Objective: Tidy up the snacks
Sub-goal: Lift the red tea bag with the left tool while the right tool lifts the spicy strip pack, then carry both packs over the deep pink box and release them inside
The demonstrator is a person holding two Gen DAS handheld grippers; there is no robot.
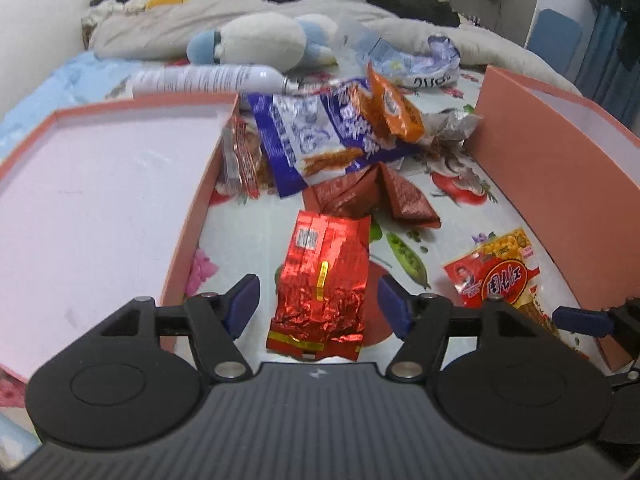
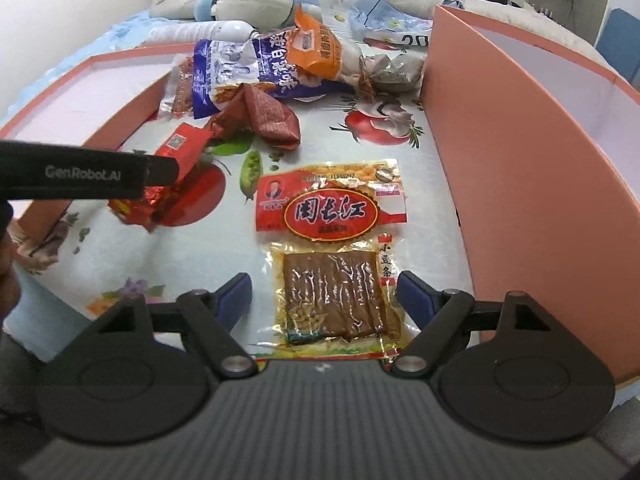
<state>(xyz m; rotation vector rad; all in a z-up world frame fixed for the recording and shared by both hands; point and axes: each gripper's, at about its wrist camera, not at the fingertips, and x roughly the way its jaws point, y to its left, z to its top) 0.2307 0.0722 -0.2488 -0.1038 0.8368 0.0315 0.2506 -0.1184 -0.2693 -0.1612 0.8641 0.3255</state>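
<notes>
Red foil pouch (image 1: 320,288): in the left wrist view it lies flat on the flower-print cloth (image 1: 248,236), between the spread fingers of the left tool (image 1: 318,304), neither pad touching it.
Left tool state: jaws apart, gripping nothing.
Pink box tray (image 1: 100,200): left of the pouch, its floor bare.
Second pink box (image 1: 552,184): to the right, wall upright.
Snack heap (image 1: 340,132): blue, orange and dark red packets piled between the boxes, farther back.
Bean-strip packet (image 2: 332,248): in the right wrist view it lies flat beside the right-hand box wall (image 2: 500,184), its lower end between the fingers of the right tool (image 2: 324,300).
Right tool state: jaws wide, pads clear of the packet.
Left tool's arm (image 2: 80,176): crosses the left edge over the foil pouch (image 2: 160,196).
</notes>
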